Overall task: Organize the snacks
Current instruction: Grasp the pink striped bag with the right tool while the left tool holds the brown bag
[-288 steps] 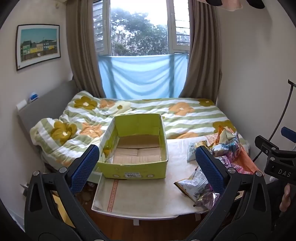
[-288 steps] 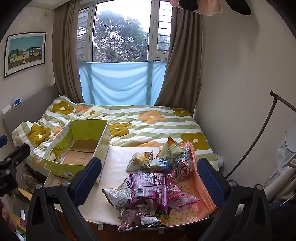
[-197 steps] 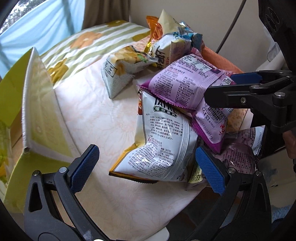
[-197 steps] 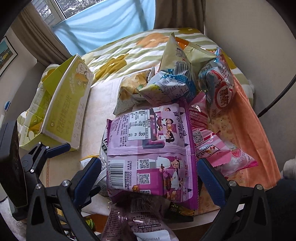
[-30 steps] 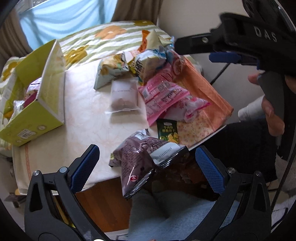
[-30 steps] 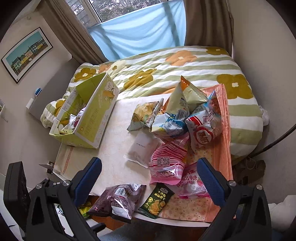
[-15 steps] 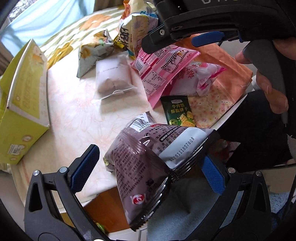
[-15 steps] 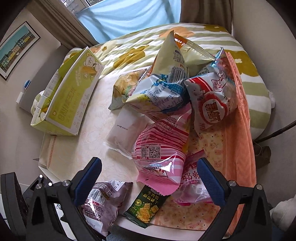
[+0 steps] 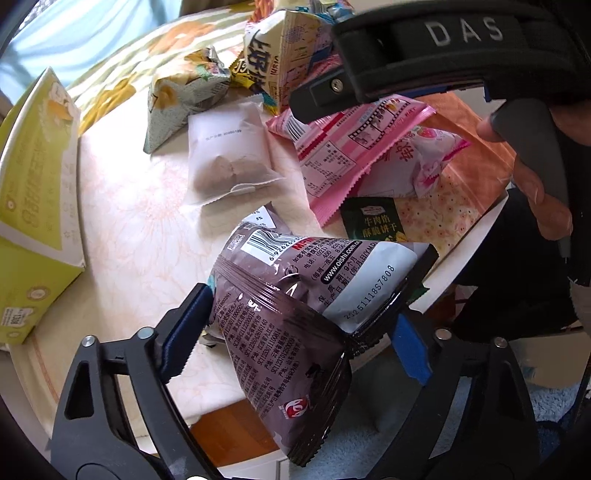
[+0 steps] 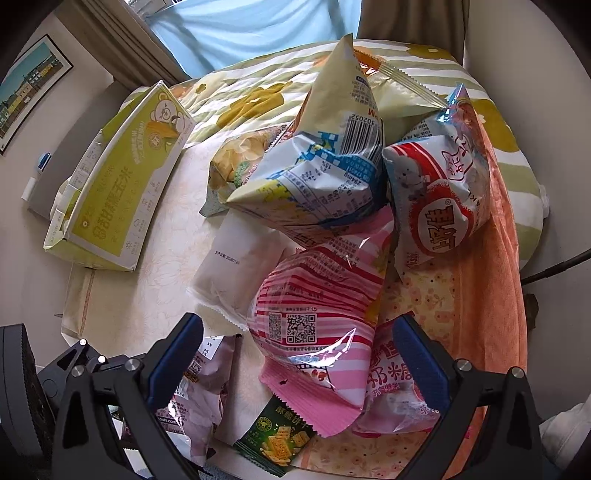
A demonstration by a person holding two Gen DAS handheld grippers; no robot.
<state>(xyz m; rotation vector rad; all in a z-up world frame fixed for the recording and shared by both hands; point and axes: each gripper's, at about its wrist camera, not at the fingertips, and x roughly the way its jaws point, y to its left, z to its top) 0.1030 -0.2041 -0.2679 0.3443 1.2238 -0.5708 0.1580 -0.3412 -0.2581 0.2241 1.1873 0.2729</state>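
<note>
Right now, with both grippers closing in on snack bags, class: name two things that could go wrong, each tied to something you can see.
1. The left gripper pinches the puffy brown bag, which hangs over the table's edge; a loose pinch could drop it to the floor.
2. The pink striped bag between the open right gripper's fingers lies under the blue-and-yellow bag; lifting it could topple that one.

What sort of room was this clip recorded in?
Most likely a bedroom: a bed with a flowered quilt sits behind the small snack table, below a curtained window, with a framed picture hanging on the wall.
</note>
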